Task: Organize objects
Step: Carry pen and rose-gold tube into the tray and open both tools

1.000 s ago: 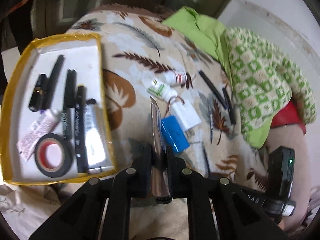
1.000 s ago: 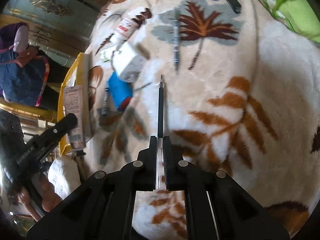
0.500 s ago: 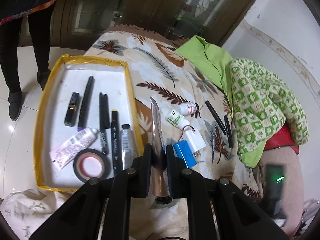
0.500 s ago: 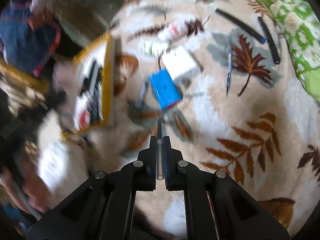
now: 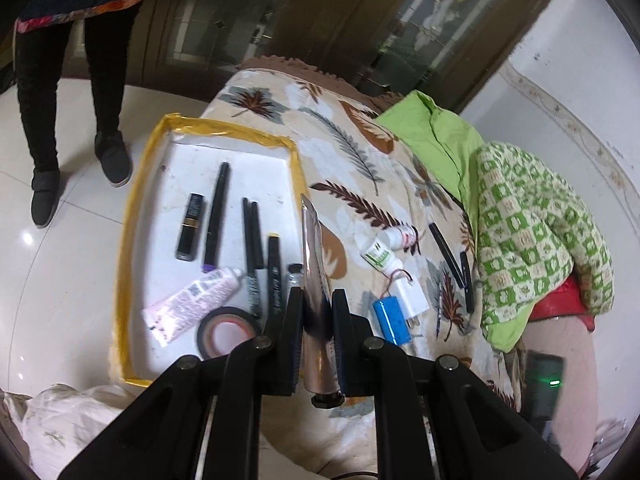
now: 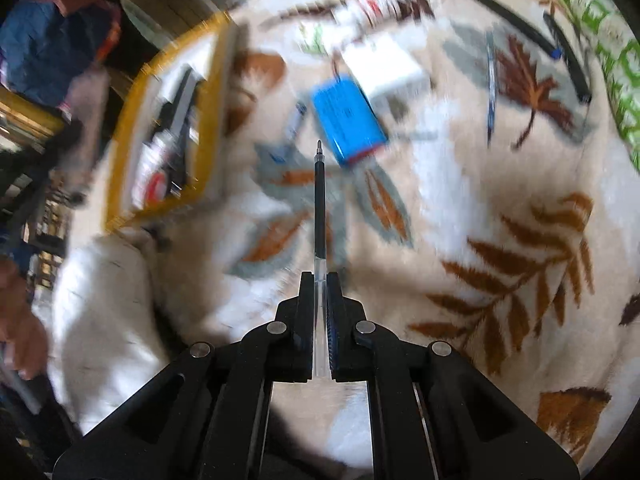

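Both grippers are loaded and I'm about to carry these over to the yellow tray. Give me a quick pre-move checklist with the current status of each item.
1. Left gripper shut on the silver tube: ok.
2. Right gripper shut on the pen: ok.
3. Free room in the yellow tray: ok, bare floor at its far end.
4. Tube's cap on: ok, dark cap at the near end.
5. Pen tip clear of the blue battery pack: cannot tell, the picture is blurred.
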{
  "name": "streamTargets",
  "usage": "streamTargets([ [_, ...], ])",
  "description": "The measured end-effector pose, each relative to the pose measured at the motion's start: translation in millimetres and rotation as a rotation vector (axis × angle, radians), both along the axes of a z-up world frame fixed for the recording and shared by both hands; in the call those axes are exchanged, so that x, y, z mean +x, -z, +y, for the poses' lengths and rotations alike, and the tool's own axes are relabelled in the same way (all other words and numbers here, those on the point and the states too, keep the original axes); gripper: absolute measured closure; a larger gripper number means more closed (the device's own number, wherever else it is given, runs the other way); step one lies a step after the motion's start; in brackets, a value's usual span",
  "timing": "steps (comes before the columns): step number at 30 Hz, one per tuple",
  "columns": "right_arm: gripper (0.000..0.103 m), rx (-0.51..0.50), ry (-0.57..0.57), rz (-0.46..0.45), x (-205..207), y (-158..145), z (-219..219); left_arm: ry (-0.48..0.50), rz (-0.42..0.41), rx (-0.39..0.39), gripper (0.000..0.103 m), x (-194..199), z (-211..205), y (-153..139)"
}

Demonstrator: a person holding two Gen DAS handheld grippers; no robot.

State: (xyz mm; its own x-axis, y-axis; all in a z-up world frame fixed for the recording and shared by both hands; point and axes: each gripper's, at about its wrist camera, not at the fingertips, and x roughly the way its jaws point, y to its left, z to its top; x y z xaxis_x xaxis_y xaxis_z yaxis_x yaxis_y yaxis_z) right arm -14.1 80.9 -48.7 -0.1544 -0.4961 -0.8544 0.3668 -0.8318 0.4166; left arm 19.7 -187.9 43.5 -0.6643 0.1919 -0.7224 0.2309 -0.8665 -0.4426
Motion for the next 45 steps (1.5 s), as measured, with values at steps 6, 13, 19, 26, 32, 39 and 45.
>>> streamTargets([
  [6,0.098,-0.107,-0.019,0.051,-6,-39,-16,-0.043,-0.019,0.011,0.091,5,-24,1],
  [13,0.098,-0.15,-0.064,0.083,-15,-55,-53,-0.064,-0.036,-0.015,0.091,-1,-40,-2],
  [19,0.098,-0.178,-0.11,0.074,-41,-55,-93,-0.052,-0.084,-0.049,0.091,-24,-55,11],
  [26,0.098,-0.169,-0.156,0.034,-60,-35,-148,-0.062,-0.185,-0.06,0.091,-46,-88,45],
  [32,0.098,-0.153,-0.174,-0.016,-68,-10,-178,-0.027,-0.267,-0.213,0.091,-66,-80,61],
  [39,0.098,-0.127,-0.159,-0.049,-89,8,-194,-0.009,-0.315,-0.301,0.091,-83,-82,74],
  [45,0.098,-0.131,-0.155,-0.072,-105,13,-211,-0.025,-0.348,-0.271,0.09,-86,-93,87],
])
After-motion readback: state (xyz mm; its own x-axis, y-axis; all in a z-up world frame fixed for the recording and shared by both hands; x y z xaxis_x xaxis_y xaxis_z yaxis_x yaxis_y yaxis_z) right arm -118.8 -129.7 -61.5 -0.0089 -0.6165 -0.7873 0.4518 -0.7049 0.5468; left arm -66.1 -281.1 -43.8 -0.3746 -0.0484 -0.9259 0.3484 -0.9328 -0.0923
